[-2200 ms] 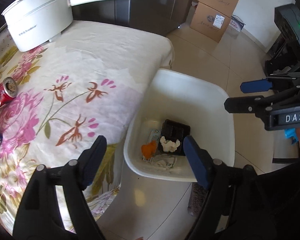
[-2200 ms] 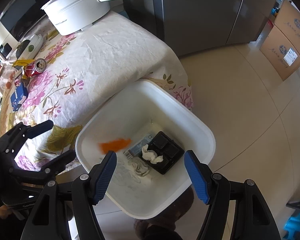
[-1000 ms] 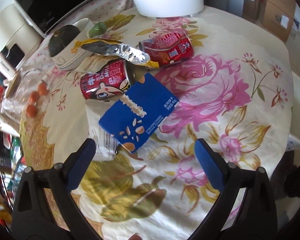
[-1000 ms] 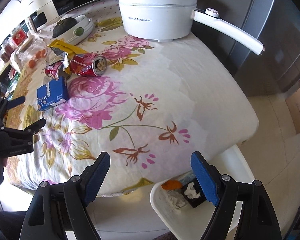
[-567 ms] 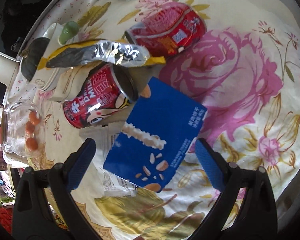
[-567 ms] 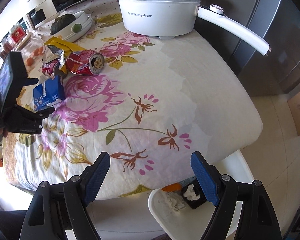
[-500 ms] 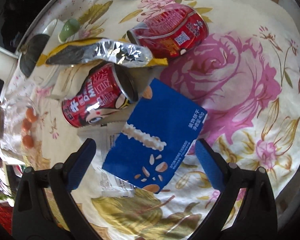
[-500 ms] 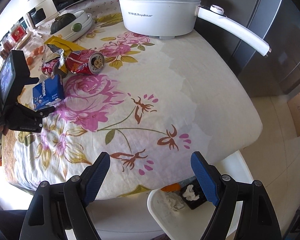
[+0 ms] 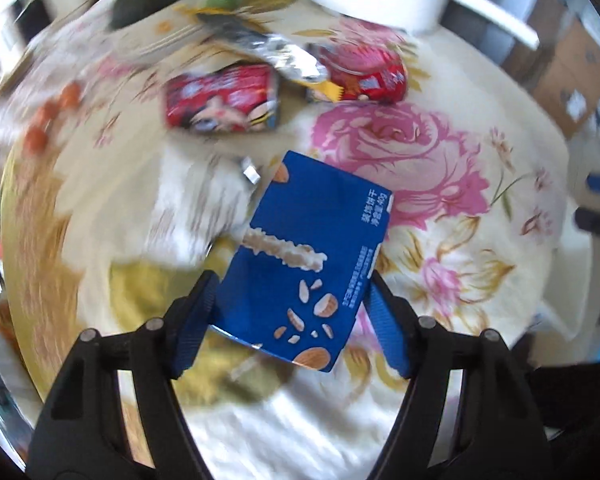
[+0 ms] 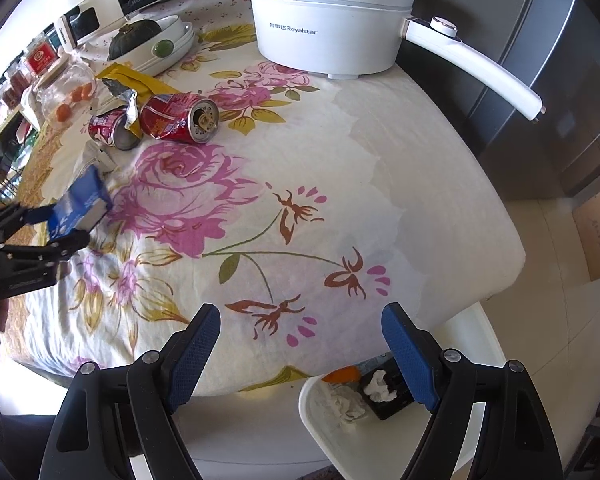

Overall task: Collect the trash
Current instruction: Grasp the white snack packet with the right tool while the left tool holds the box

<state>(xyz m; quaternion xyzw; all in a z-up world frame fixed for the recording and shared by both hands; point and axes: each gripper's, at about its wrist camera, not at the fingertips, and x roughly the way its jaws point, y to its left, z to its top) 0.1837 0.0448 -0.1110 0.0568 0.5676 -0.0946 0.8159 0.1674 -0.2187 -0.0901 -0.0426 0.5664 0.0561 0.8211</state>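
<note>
A blue snack box (image 9: 312, 248) lies between the fingers of my left gripper (image 9: 290, 320). The jaws are closing and both pads touch its long edges. In the right wrist view the blue snack box (image 10: 82, 200) is tilted up off the floral tablecloth in my left gripper (image 10: 66, 224). Two crushed red cans (image 9: 220, 98) (image 9: 364, 68) and a foil wrapper (image 9: 260, 46) lie beyond it. My right gripper (image 10: 300, 340) hangs open over the table's near edge, holding nothing. The white bin (image 10: 380, 452) on the floor below holds tissues, a black tray and an orange scrap.
A white electric pot (image 10: 332, 20) with a long handle stands at the back of the table. A dish with a dark squash (image 10: 148, 40) and a jar of orange fruit (image 10: 66, 92) sit at the back left. Cardboard boxes (image 10: 598, 232) are on the floor at right.
My left gripper's jaws have narrowed onto the blue box. The box now sits lower in its view and is tilted off the cloth. The right gripper has not moved.
</note>
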